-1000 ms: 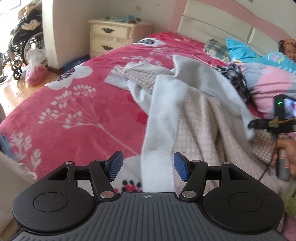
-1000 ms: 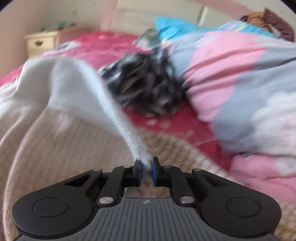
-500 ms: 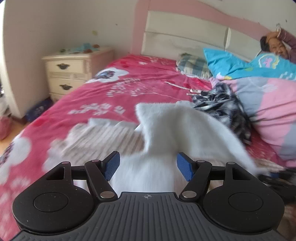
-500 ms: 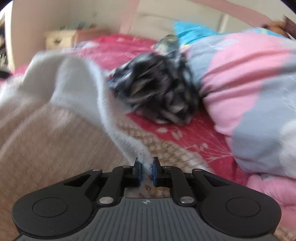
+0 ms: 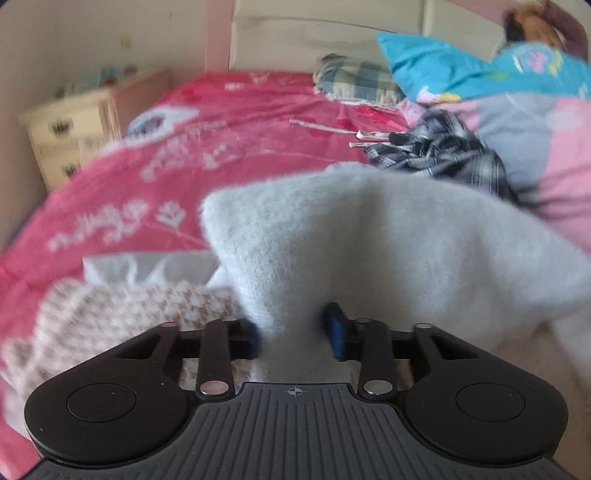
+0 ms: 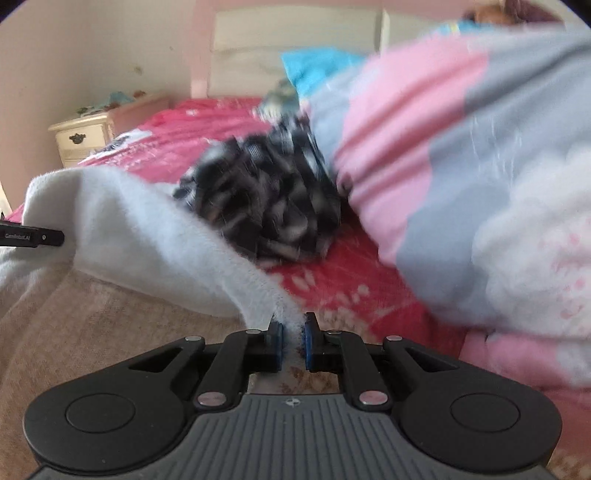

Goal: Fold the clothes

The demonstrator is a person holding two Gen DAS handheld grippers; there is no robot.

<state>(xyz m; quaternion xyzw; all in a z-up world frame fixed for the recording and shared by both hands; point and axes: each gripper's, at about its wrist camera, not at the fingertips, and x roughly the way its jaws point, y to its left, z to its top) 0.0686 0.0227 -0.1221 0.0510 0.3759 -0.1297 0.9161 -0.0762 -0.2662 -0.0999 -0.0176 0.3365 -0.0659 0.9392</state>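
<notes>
A fluffy white fleece garment with a beige outer side lies on the red bed. My left gripper has its jaws partly closed around a raised fold of the white fleece. My right gripper is shut on the garment's white edge. A tip of the left gripper shows at the left edge of the right wrist view, touching the fleece. A beige-and-white patterned cloth lies under the fleece at the left.
A crumpled black-and-white plaid garment lies beyond the fleece. A pink and grey quilt covers the right side. A checked pillow and blue pillow lie at the headboard. A cream nightstand stands left. A person lies at the top right.
My left gripper moved forward onto the white fleece and its jaws closed in from wide open onto a fold. My right gripper stayed shut on the edge and shifted slightly.
</notes>
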